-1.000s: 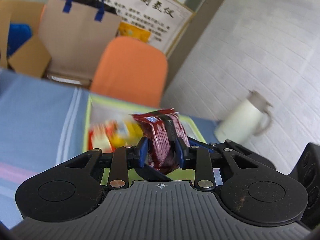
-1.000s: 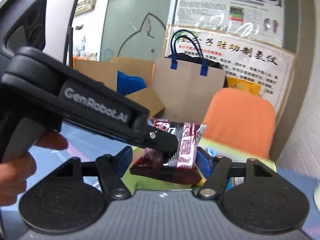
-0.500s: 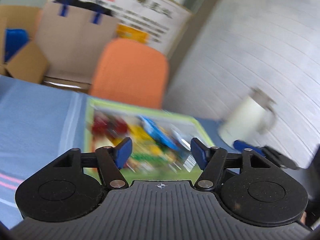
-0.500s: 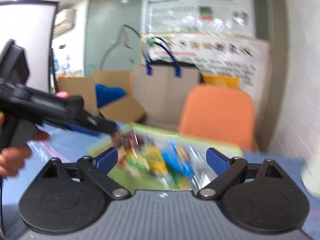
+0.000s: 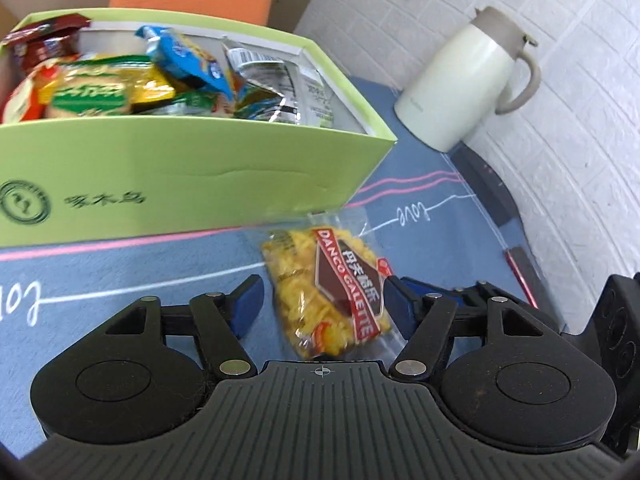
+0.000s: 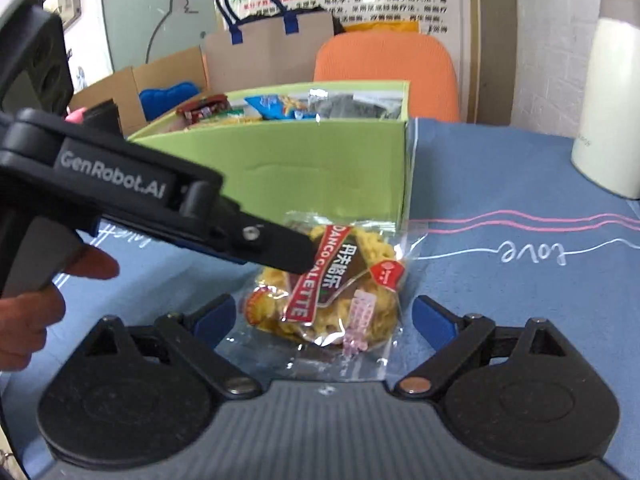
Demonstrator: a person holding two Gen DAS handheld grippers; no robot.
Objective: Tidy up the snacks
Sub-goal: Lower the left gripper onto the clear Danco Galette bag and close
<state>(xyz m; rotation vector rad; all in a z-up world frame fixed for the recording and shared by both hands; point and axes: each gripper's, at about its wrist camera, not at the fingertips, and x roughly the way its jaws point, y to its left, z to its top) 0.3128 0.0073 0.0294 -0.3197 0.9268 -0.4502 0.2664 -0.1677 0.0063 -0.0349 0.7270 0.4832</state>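
Observation:
A clear packet of yellow galettes (image 5: 320,280) with a dark red label lies on the blue cloth just in front of the green snack box (image 5: 200,168). My left gripper (image 5: 320,306) straddles it, jaws opening, pads not pressing on it. My right gripper (image 6: 324,316) stands wide open around the same packet (image 6: 332,292) from the other side. The left gripper's black fingertip (image 6: 288,252) hangs over the packet in the right wrist view. The box (image 6: 304,168) holds several wrapped snacks (image 5: 100,92), among them a dark red packet (image 5: 44,40).
A cream jug (image 5: 464,84) stands right of the box near the white brick wall. An orange chair (image 6: 384,64), a paper bag (image 6: 268,52) and cardboard boxes stand behind the table. A person's hand (image 6: 32,300) grips the left gripper.
Both grippers held the dark red packet above the box, then let it go. They have dropped in front of the box and now stand open around the yellow packet.

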